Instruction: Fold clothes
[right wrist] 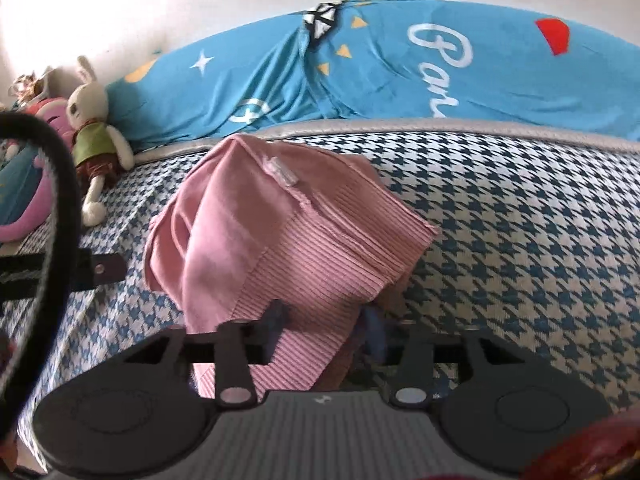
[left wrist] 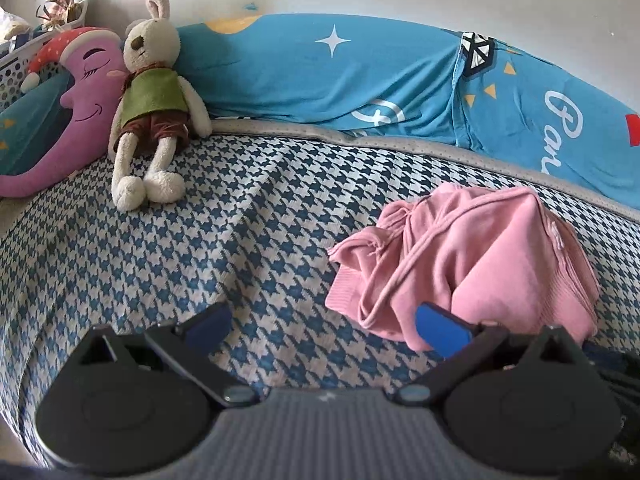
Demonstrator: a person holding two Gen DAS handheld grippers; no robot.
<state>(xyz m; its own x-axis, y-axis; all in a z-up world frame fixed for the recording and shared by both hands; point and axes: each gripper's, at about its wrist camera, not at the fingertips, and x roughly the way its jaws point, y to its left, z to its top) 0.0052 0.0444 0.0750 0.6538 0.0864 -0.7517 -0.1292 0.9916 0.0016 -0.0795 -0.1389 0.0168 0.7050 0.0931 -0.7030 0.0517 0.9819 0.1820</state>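
A: Where's the folding at, would you say?

B: Hardly begun, by my reading. The pink top [left wrist: 464, 264] sits in a rumpled heap on the bed [left wrist: 200, 240], on the checked cover, toward the side by the blue pillow [left wrist: 320, 68]. No flat panel, no clean crease anywhere

A: So nothing folded yet?

B: Nothing I'd call a fold. The ribbed hem is bunched, a seam loops across the front, and one corner sticks out on the left of the heap in the left wrist view

A: What are the claws doing?

B: The left claw [left wrist: 324, 326] is released, its blue pads wide apart with only bedcover between them; its right pad just overlaps the near edge of the top in the picture, and I can't tell if it touches. The right claw [right wrist: 324, 324] is in the cloth: the ribbed hem of the top [right wrist: 288, 216] runs down between its fingers. They're blurred and half hidden, so whether they pinch the fabric I cannot tell

A: And what's left?

B: Nearly all of it, I'd judge: lift the top out, spread it flat on the bed, then fold sleeves and body. The rabbit [left wrist: 150, 92] and the moon cushion [left wrist: 76, 100] are well apart at the head end, out of the way
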